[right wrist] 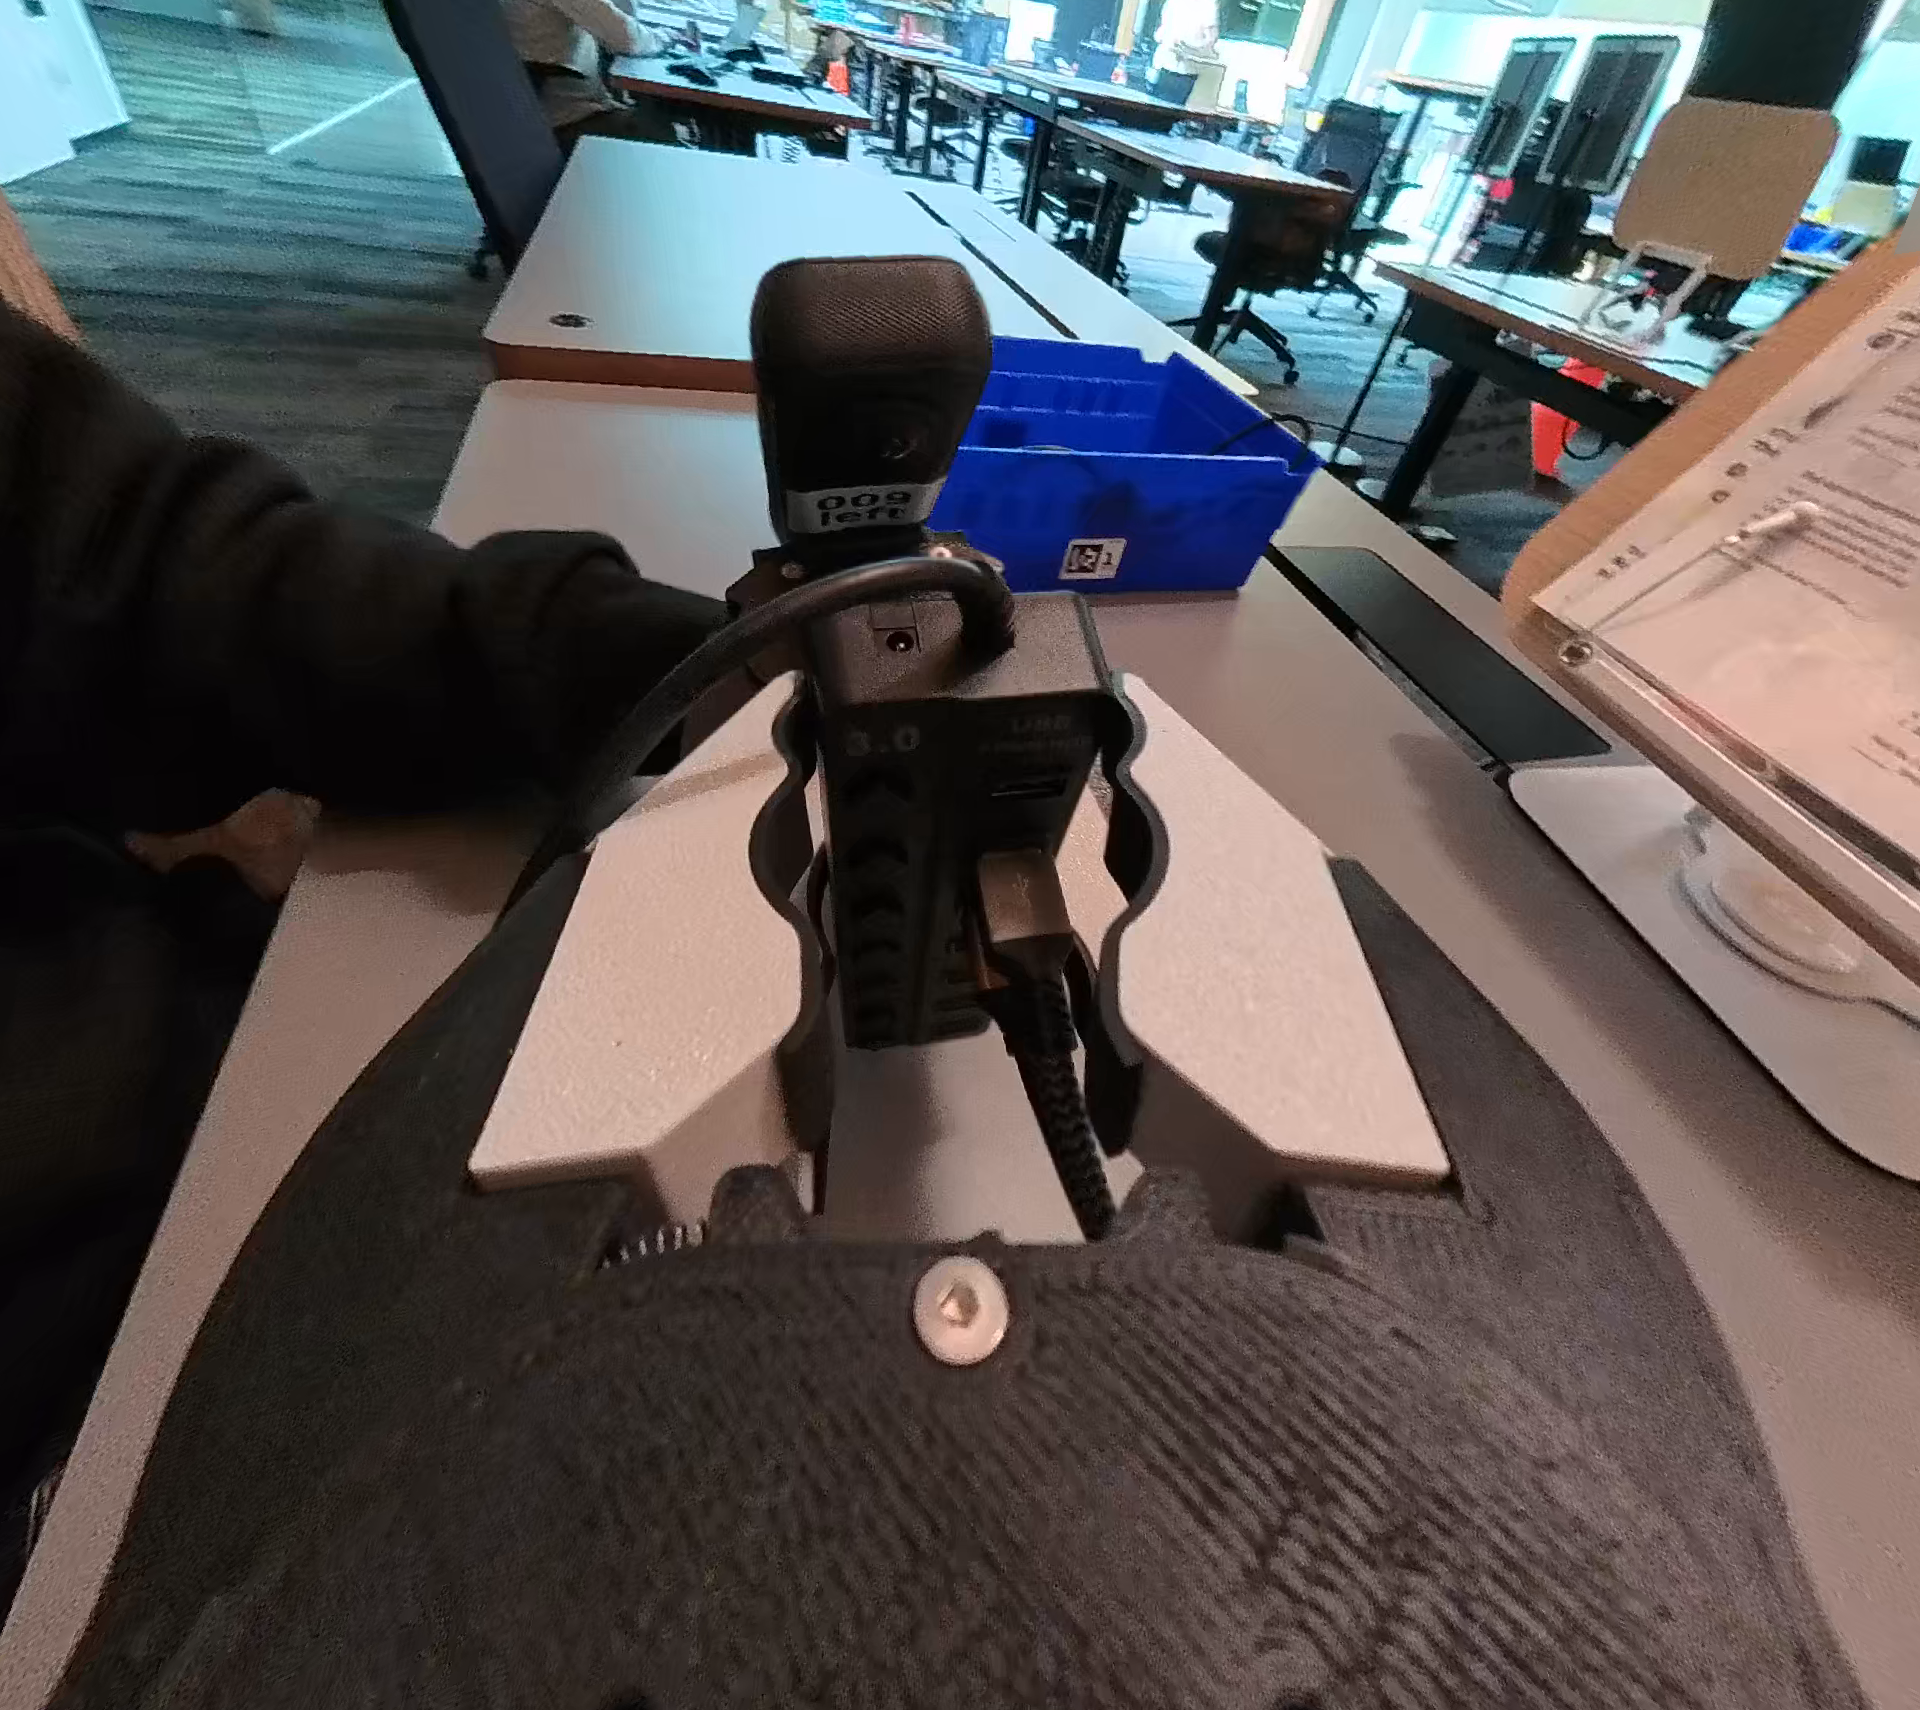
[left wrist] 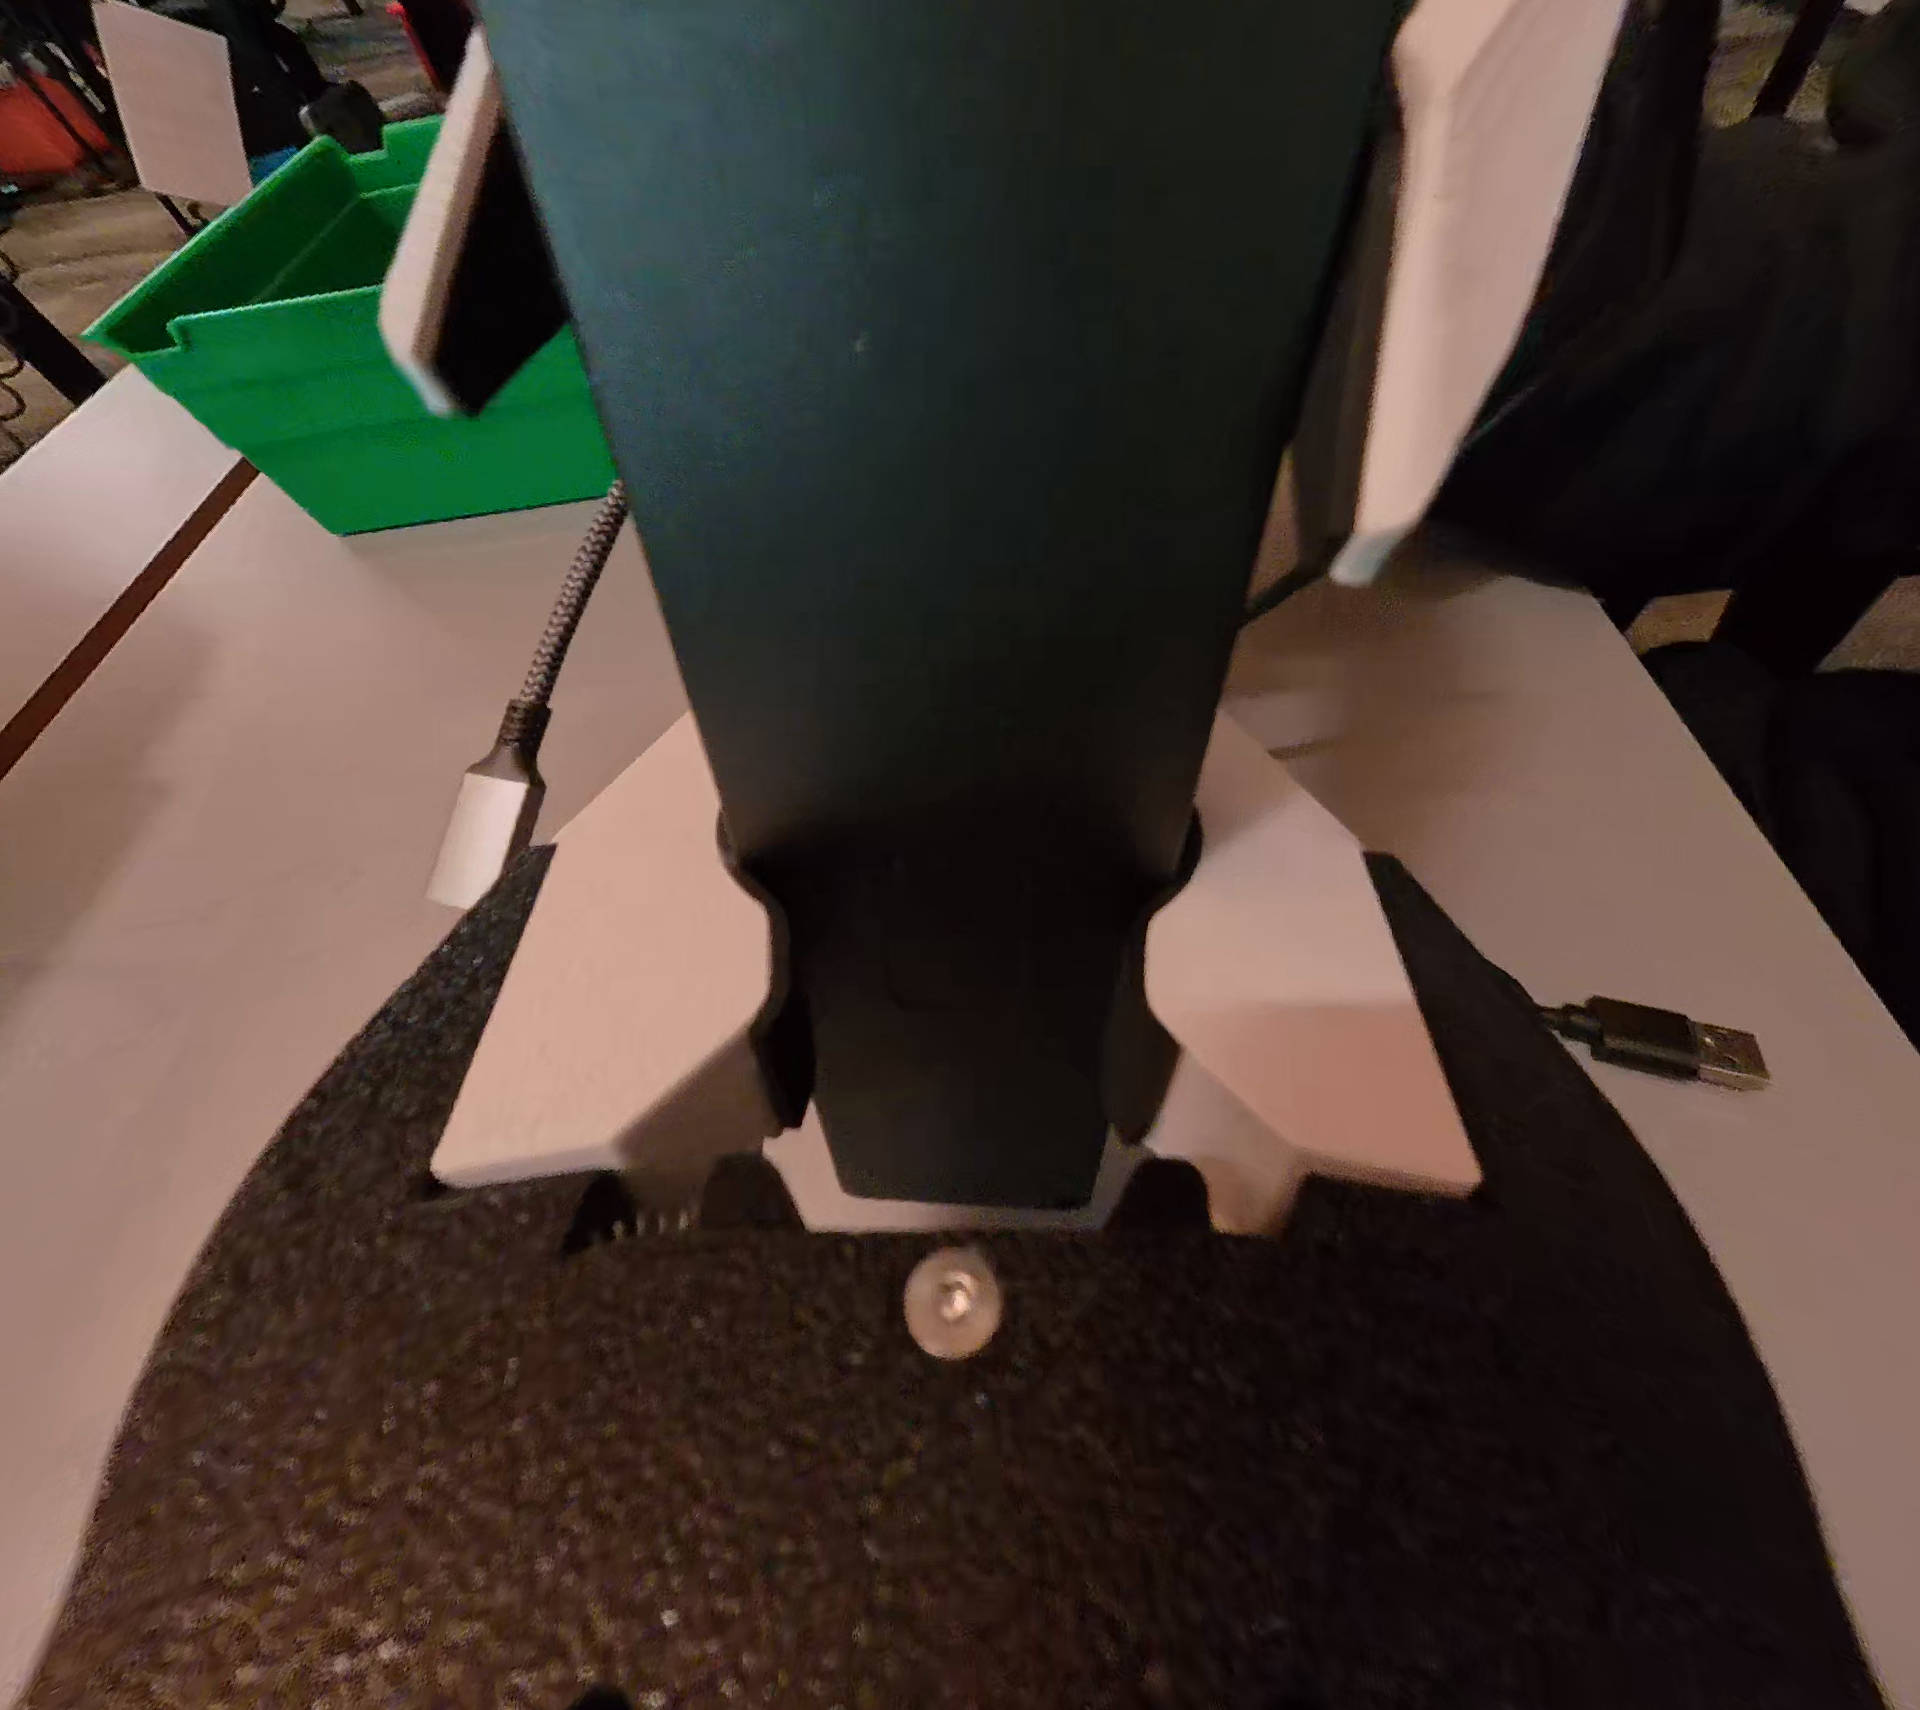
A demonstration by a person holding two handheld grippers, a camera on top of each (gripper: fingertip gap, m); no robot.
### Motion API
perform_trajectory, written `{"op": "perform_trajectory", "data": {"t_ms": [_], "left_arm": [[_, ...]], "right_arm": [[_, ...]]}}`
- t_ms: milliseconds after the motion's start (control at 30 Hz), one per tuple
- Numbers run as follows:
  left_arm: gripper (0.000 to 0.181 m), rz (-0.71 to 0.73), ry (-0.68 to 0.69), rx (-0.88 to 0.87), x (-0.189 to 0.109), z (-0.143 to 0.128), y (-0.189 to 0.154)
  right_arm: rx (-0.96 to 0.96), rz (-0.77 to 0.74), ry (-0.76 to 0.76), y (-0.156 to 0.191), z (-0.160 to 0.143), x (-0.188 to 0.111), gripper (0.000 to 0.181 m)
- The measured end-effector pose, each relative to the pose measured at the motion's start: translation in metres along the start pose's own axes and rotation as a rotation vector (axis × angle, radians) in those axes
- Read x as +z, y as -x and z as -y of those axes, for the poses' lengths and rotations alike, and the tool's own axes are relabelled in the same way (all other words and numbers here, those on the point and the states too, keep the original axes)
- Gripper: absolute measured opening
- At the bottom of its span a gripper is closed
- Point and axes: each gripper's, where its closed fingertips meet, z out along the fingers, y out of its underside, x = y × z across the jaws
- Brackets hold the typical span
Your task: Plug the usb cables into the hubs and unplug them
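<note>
My left gripper (left wrist: pixel 961 839) is shut on one end of a dark flat USB hub (left wrist: pixel 935 310), which fills the left wrist view upright. In the right wrist view the same hub (right wrist: pixel 1039 673) stands between the fingers of my right gripper (right wrist: pixel 961 725), which close on its sides. A braided cable (right wrist: pixel 1065 1110) has its plug (right wrist: pixel 1023 912) seated in a hub port. The cable's other end, a white-sleeved plug (left wrist: pixel 478 829), hangs at the left. A black USB-A plug (left wrist: pixel 1683 1052) lies loose on the table. The left gripper's camera (right wrist: pixel 868 393) sits behind the hub.
A green bin (left wrist: pixel 312 372) stands on the white table (left wrist: pixel 208 933) at the far left. A blue bin (right wrist: pixel 1122 465) sits behind the hub. A document stand (right wrist: pixel 1766 569) is at the right. A dark sleeve (right wrist: pixel 260 621) reaches in from the left.
</note>
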Motion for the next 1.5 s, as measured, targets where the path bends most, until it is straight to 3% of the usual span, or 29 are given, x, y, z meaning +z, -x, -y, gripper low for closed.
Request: {"op": "perform_trajectory", "data": {"t_ms": [167,267,467,633,767,833,1000,1333,1500], "left_arm": [[0.067,0.028,-0.127,-0.057,-0.010,0.003,0.024],[0.067,0.023,-0.168,-0.048,-0.014,0.001,0.032],[0.067,0.030,-0.161,-0.007,-0.017,-0.004,0.030],[0.067,0.043,-0.124,0.011,-0.020,-0.023,0.028],[0.067,0.009,-0.121,0.059,-0.018,-0.023,0.020],[0.067,-0.004,-0.110,0.078,-0.016,-0.024,0.017],[0.066,-0.017,-0.099,0.115,-0.013,-0.023,0.010],[0.066,-0.013,-0.115,0.102,-0.013,-0.021,0.009],[0.065,-0.023,-0.088,0.127,-0.005,-0.023,0.003]], "right_arm": [[0.063,-0.043,-0.043,-0.016,0.006,-0.023,0.060],[0.104,-0.111,-0.047,-0.038,-0.005,-0.033,0.053],[0.051,-0.084,0.067,-0.032,-0.030,-0.012,0.044],[-0.049,-0.149,0.000,-0.030,-0.008,-0.005,0.044],[-0.086,-0.087,0.259,-0.029,-0.048,0.006,0.046],[-0.088,-0.101,0.346,-0.032,-0.059,0.006,0.039],[-0.072,-0.007,0.320,-0.014,-0.055,0.011,0.019],[-0.059,0.028,0.280,-0.012,-0.053,0.012,0.015],[-0.118,0.047,0.427,-0.007,-0.066,-0.001,0.015]]}}
